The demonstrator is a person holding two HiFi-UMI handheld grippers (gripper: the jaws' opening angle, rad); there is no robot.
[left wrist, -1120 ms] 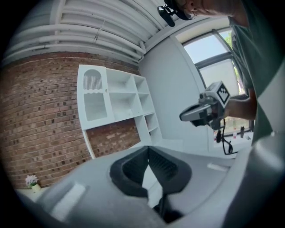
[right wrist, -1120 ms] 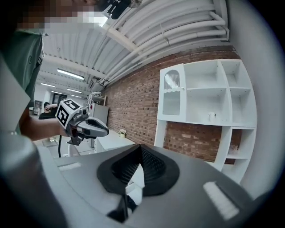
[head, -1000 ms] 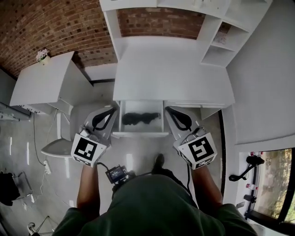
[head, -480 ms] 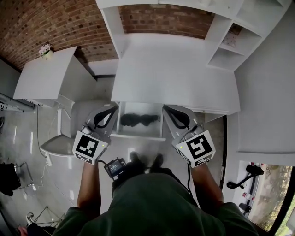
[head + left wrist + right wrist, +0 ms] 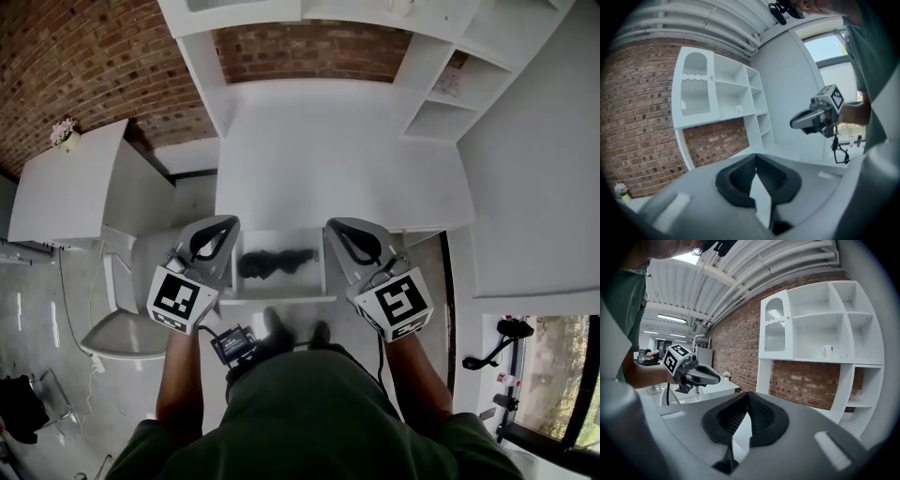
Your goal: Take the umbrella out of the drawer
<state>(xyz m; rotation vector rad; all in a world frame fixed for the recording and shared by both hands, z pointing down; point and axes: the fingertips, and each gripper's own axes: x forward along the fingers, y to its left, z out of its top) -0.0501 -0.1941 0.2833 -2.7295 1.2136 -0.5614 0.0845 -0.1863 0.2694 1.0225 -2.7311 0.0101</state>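
In the head view, a black folded umbrella (image 5: 275, 262) lies inside the open white drawer (image 5: 277, 299) below the desk's front edge. My left gripper (image 5: 223, 226) hovers just left of the drawer, shut and empty. At the drawer's right side my right gripper (image 5: 338, 228) is also shut and empty. Both stand above the drawer and apart from the umbrella. The left gripper view shows its closed jaws (image 5: 756, 157) aimed over the desk top, with the right gripper (image 5: 811, 120) beside them. Closed jaws (image 5: 748, 395) and the left gripper (image 5: 700, 373) show in the right gripper view. Neither gripper view shows the umbrella.
The white desk (image 5: 337, 159) stands against a brick wall, with white shelving (image 5: 441, 94) above it at the right. A white side table (image 5: 66, 187) with a small flower pot (image 5: 64, 132) is at the left, and a white chair (image 5: 127, 328) is below it.
Both grippers have moved forward toward the desk and now flank the drawer with their tips at the desk's front edge. Both stayed shut. The umbrella has not moved.
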